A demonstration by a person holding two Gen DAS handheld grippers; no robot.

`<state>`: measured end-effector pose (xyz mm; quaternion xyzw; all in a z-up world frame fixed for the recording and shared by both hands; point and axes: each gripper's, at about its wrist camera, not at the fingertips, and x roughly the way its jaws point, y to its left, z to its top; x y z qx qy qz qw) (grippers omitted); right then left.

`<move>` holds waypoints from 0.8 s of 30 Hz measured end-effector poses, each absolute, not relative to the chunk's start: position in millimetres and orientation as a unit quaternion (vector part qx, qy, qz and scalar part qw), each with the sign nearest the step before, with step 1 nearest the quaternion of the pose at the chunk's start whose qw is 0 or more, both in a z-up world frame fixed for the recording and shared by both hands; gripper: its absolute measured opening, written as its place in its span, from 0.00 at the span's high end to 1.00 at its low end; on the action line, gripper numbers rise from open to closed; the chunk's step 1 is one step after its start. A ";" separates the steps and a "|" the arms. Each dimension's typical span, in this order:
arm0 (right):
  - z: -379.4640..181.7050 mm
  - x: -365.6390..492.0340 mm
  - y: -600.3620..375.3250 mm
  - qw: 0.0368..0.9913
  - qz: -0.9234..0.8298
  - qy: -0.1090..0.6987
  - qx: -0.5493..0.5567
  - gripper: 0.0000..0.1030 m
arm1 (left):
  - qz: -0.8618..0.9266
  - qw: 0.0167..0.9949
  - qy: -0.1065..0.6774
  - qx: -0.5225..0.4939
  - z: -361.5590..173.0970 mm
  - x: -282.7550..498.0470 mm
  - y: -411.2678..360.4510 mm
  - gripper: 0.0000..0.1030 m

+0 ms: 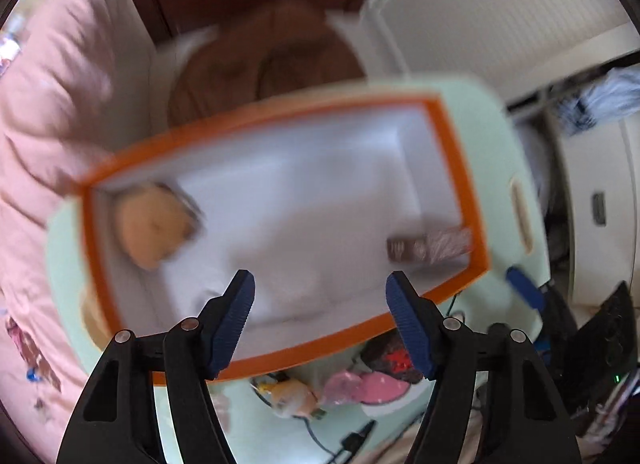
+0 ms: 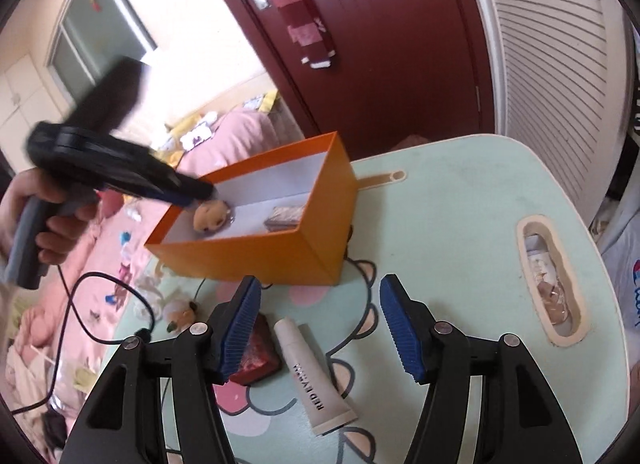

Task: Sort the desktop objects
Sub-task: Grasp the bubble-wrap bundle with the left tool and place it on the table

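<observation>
The tube lies flat on the table, just below the right gripper, whose jaws gape empty. It looks light, soft and slick; best pinched across its middle. The left gripper, empty and half open, hangs over the box. Open room lies rightward.

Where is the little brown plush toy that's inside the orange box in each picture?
Left wrist view: the brown plush toy lies blurred at the left end of the orange box, seen from above.
Right wrist view: the same toy lies at the box's near-left end, just under the left tool.
Shared landmark: the brown packet at the box's other end.
</observation>
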<state>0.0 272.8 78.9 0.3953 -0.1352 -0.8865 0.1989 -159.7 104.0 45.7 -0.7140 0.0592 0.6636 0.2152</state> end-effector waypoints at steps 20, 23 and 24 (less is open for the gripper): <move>82.0 9.2 257.3 0.220 -0.886 -0.115 0.393 0.40 | 0.687 0.190 0.097 -0.695 31.9 -131.3 106.9 0.63; 80.1 6.3 258.0 0.217 -0.884 -0.115 0.397 0.40 | 0.713 0.193 0.106 -0.666 59.6 -124.0 101.4 0.63; 79.7 6.1 258.1 0.217 -0.884 -0.114 0.397 0.40 | 0.721 0.195 0.106 -0.657 67.1 -120.9 100.1 0.63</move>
